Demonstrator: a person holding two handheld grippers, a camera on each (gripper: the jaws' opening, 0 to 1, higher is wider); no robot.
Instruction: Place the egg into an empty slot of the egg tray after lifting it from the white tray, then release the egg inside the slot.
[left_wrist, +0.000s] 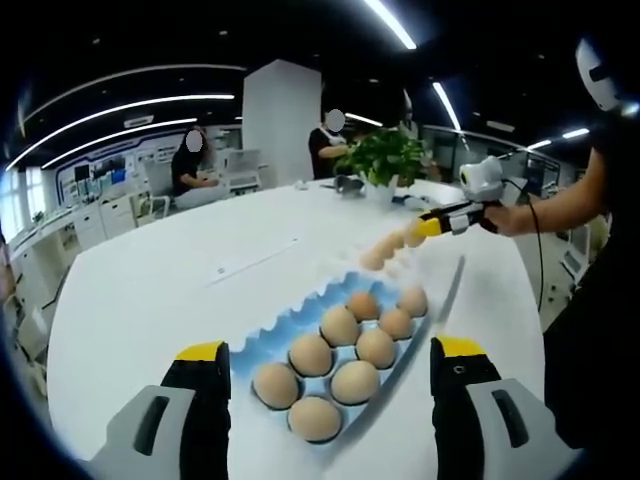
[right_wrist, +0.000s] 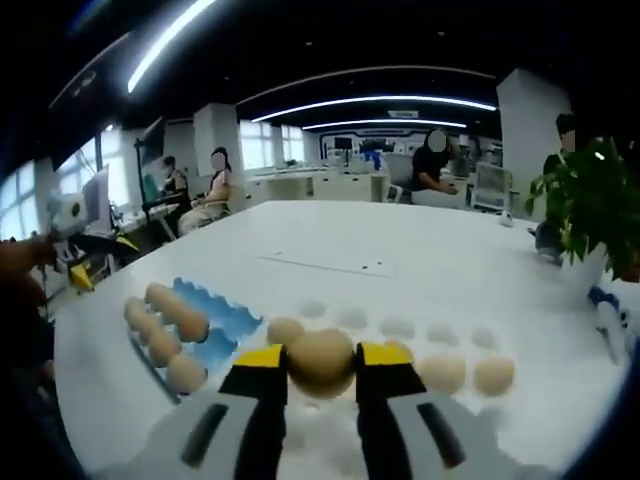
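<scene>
Egg (right_wrist: 322, 362) pinched between right tool (right_wrist: 322, 365) jaws above white tray (right_wrist: 400, 330); left tool (left_wrist: 325, 365) wide, over egg tray (left_wrist: 290, 335).

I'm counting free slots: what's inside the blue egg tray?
The blue egg tray holds about eight eggs, and its left side cups are empty. The far end blurs behind the right gripper.

A leafy potted plant (left_wrist: 383, 160) stands on the round white table (left_wrist: 180, 290) (people sit beyond).

Eight eggs (left_wrist: 339, 326) in one blue egg tray (left_wrist: 262, 344), one potted plant (left_wrist: 384, 158), two seated people (left_wrist: 192, 165).
</scene>
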